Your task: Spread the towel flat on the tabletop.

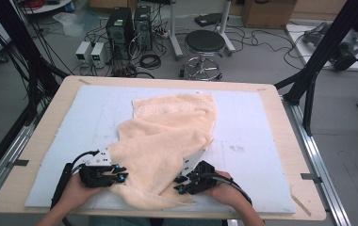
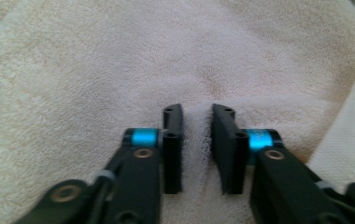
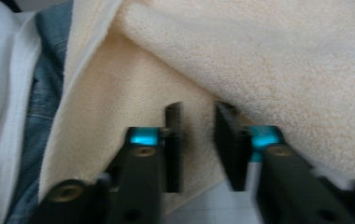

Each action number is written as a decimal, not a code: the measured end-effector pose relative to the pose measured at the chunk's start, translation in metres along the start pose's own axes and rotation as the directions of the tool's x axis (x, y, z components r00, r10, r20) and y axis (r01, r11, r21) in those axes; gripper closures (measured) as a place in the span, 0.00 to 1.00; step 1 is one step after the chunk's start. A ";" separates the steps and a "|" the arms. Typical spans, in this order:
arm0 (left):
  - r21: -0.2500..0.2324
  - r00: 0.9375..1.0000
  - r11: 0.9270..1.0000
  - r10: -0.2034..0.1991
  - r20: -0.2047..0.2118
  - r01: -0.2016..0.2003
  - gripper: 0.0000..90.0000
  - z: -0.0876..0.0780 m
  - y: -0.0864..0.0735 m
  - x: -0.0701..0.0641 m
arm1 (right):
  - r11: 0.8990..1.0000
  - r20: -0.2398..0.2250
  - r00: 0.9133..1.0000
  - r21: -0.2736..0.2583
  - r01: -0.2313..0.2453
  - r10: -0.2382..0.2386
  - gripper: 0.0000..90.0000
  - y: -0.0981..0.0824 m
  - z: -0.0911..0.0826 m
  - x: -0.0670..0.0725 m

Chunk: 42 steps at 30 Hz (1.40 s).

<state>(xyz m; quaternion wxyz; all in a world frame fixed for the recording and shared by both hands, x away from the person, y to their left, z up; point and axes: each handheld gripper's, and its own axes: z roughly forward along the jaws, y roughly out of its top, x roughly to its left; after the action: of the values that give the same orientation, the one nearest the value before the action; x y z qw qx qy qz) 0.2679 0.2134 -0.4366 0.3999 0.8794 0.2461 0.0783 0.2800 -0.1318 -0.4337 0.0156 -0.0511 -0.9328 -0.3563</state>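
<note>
High view: a crumpled peach terry towel [image 1: 167,136] lies on the pale blue mat [image 1: 252,141] covering the wooden bench [image 1: 285,136], its near edge hanging toward the person. A black round stool [image 1: 204,43] and computer towers [image 1: 120,26] stand behind. The towel's woven lettering is unreadable.

Left gripper view: the left gripper [image 2: 197,135] has its jaws pinching a towel fold.

Right gripper view: the right gripper [image 3: 199,140] has its jaws slightly apart over the towel edge; whether they pinch it, I cannot tell.
</note>
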 end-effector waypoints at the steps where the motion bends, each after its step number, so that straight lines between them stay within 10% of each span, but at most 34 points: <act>1: -0.003 1.000 1.000 0.003 0.001 -0.003 0.90 -0.001 0.001 -0.001 | 1.000 -0.011 1.000 -0.006 -0.008 0.008 0.94 -0.001 0.000 -0.001; 8: -0.081 1.000 0.997 0.015 0.005 -0.015 0.93 -0.028 0.007 -0.023 | 0.999 -0.065 0.997 0.024 0.039 -0.038 0.97 -0.003 -0.019 0.028; 15: -0.170 0.996 0.983 0.076 0.043 -0.068 0.78 -0.051 0.014 -0.053 | 0.991 -0.063 0.997 -0.128 0.042 -0.050 0.86 -0.008 -0.067 0.067; 21: -0.131 0.999 0.990 0.043 0.012 -0.041 0.62 -0.039 0.011 -0.026 | 0.997 0.097 0.995 -0.082 0.000 0.008 0.75 -0.015 -0.062 0.036; 29: 0.033 0.998 0.999 0.010 0.066 -0.012 0.69 0.002 0.002 0.002 | 0.994 0.131 0.986 0.031 -0.105 0.100 0.72 -0.023 -0.025 -0.005; 33: 0.029 0.996 0.999 0.013 0.085 -0.016 0.92 0.002 0.003 -0.002 | 0.993 0.094 0.989 0.009 -0.119 0.117 0.93 -0.026 -0.027 -0.008; 42: -0.077 0.999 0.997 0.023 0.025 -0.021 0.96 -0.015 0.027 -0.002 | 0.996 0.130 0.987 -0.029 -0.086 0.089 0.96 -0.025 -0.051 -0.004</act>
<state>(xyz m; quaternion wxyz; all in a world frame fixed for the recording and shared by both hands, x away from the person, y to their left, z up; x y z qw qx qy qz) 0.2717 0.2071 -0.4066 0.4356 0.8670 0.2281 0.0808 0.2805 -0.1842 -0.4127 -0.0309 -0.1157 -0.9245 -0.3619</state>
